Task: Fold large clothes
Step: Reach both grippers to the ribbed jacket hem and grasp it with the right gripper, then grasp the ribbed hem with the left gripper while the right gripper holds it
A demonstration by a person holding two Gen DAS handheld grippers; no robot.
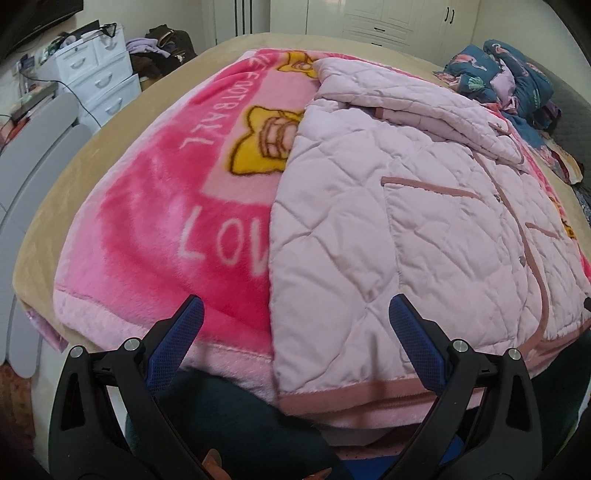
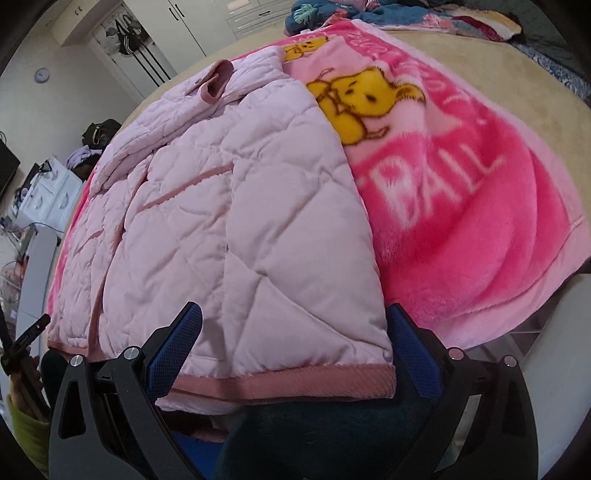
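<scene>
Pink jacket (image 1: 388, 206) on blanket (image 1: 155, 221), tongs (image 1: 295, 306) open

Both wrist cams sit low at the near bed edge, facing across it. Left cam is close over the pale pink quilted jacket (image 1: 388, 221) hem's left corner, right cam its right corner. Shared: jacket, bright pink fleece blanket (image 2: 461, 221).

A home bedroom: a bed (image 1: 110, 122) with a blanket (image 1: 155, 206), white wardrobes (image 1: 388, 22), a small drawer unit (image 1: 99, 77).
</scene>
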